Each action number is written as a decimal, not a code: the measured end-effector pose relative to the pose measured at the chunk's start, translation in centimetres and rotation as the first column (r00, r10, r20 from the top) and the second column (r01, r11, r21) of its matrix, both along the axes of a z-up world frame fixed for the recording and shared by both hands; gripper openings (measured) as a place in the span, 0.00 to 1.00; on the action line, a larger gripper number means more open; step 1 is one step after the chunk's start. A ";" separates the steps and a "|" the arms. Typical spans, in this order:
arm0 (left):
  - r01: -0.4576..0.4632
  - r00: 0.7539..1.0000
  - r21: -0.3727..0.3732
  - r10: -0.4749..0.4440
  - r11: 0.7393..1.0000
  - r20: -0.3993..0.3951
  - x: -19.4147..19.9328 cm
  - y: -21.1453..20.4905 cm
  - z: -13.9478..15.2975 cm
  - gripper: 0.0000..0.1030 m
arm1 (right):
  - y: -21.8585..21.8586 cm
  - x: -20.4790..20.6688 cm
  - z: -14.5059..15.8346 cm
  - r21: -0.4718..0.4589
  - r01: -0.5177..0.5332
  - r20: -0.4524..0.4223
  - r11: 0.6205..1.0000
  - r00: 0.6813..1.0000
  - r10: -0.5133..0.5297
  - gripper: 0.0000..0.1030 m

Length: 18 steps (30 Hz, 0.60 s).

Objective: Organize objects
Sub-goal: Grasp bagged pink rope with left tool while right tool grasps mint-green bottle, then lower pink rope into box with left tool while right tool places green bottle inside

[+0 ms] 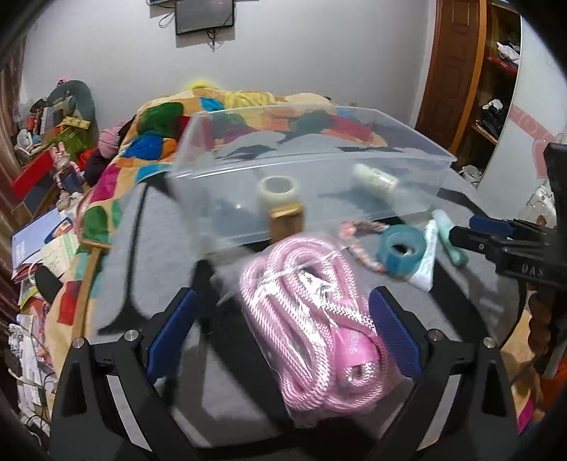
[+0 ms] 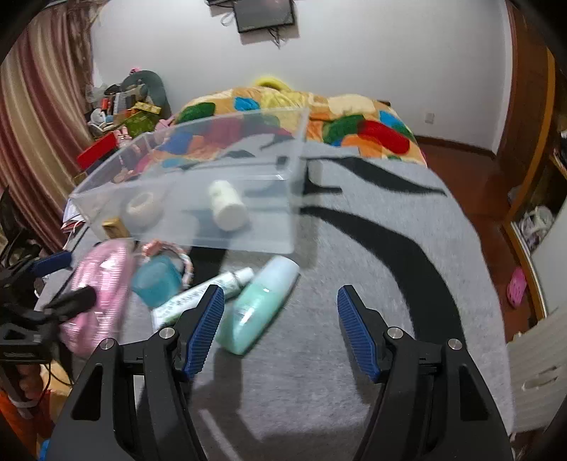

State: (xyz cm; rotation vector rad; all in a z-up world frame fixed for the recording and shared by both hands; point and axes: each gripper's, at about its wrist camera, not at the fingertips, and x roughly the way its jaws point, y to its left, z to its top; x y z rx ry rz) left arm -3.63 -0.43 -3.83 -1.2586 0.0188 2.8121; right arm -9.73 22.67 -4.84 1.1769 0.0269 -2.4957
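Closest in, left tongs (image 1: pixel 283 340) spread wide around the bagged pink rope (image 1: pixel 315 319), blue pads either side of the bundle, contact on the right pad hard to call through the blur, nothing clamped as far as can be judged. Right tongs (image 2: pixel 280 331) likewise wide apart and holding nothing, hovering over the grey blanket (image 2: pixel 354 372) with the green bottle (image 2: pixel 258 308) just beside the left pad. Next out, still loose on the bed: white tube (image 2: pixel 202 294), blue tape roll (image 1: pixel 402 248), a small braided band (image 1: pixel 354 244), a gold-capped item (image 1: pixel 285 223) partly hidden against the bin wall. Further on, clear plastic bin (image 1: pixel 198 166) already holding two pieces, the clear tape roll (image 1: pixel 278 189) and a white bottle (image 1: pixel 375 179). Roughly a third done by the look of it; rope, bottle, tube, blue tape and the rest yet to go in. Beyond that, patchwork quilt (image 1: pixel 159 142) and wall-mounted screen (image 1: pixel 205 16).
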 end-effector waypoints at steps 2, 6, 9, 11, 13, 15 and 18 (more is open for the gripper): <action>-0.010 1.000 -0.006 0.010 1.000 0.006 0.5 -0.9 0.1 0.95 | 0.6 0.0 -0.6 -0.024 -0.001 0.025 1.000 1.000 0.002 0.60; -0.017 0.999 0.042 0.015 0.999 0.043 0.9 -1.9 0.3 0.95 | 0.8 0.3 -0.6 -0.042 -0.014 0.031 0.999 0.999 0.015 0.51; 0.010 0.998 0.093 -0.016 0.996 0.059 0.8 -1.3 0.3 0.95 | 0.1 0.1 -0.4 -0.037 -0.038 0.030 0.999 0.999 0.039 0.44; 0.026 0.997 0.090 -0.033 0.996 0.070 0.5 -0.5 -0.1 0.95 | -0.7 -0.1 -0.5 -0.026 -0.054 0.028 0.998 0.998 0.055 0.39; 0.034 0.995 0.084 -0.042 0.996 0.093 0.0 0.2 -0.9 0.95 | -1.2 -0.3 -0.7 -0.007 -0.057 0.022 0.998 0.998 0.057 0.31; 0.027 0.993 0.069 -0.034 0.997 0.113 -0.3 0.7 -2.0 0.97 | -1.3 -0.2 -0.8 0.006 -0.057 0.008 0.998 0.998 0.057 0.24; 0.016 0.997 0.003 -0.016 1.000 0.073 0.0 1.7 -2.3 0.97 | -1.0 0.1 -0.9 0.000 -0.058 -0.003 0.998 0.998 0.058 0.22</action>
